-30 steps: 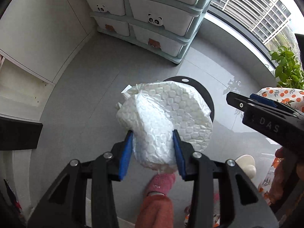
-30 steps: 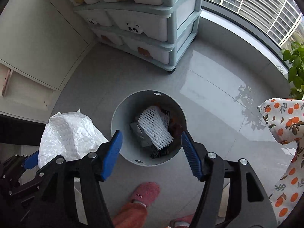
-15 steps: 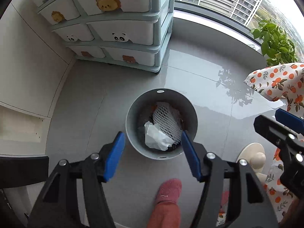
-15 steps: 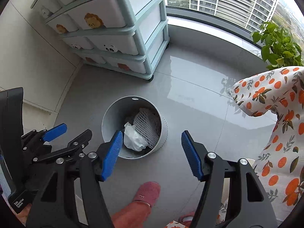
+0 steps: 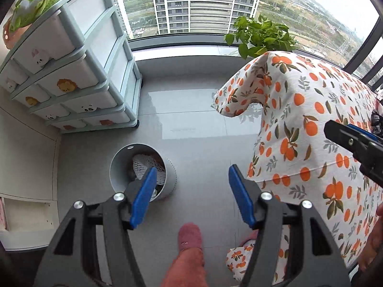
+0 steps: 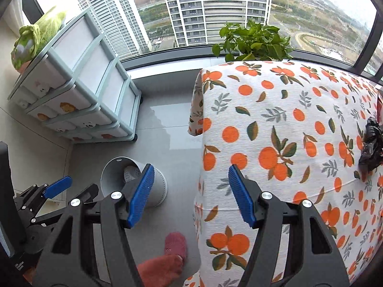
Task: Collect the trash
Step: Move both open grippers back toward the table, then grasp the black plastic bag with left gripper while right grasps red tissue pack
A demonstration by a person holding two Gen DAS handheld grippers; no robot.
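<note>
A grey round trash bin (image 5: 119,167) stands on the floor with white foam netting (image 5: 141,167) and other trash inside; it also shows in the right wrist view (image 6: 112,174). My left gripper (image 5: 191,189) is open and empty, above the floor to the right of the bin. My right gripper (image 6: 189,191) is open and empty, at the left edge of a table covered by an orange-print cloth (image 6: 287,131). A crumpled black plastic piece (image 6: 371,148) lies on the cloth at the far right. The left gripper shows at lower left in the right wrist view (image 6: 59,189).
A pale blue drawer unit (image 5: 79,83) with animal faces stands at the left by the wall. A potted plant (image 6: 251,40) sits on the window sill behind the table. The person's pink slipper (image 5: 189,236) is on the floor below the grippers.
One second ago my left gripper held white bubble wrap over the bin; it let go and the wrap fell in. Both grippers have since risen and swung right toward the table.
</note>
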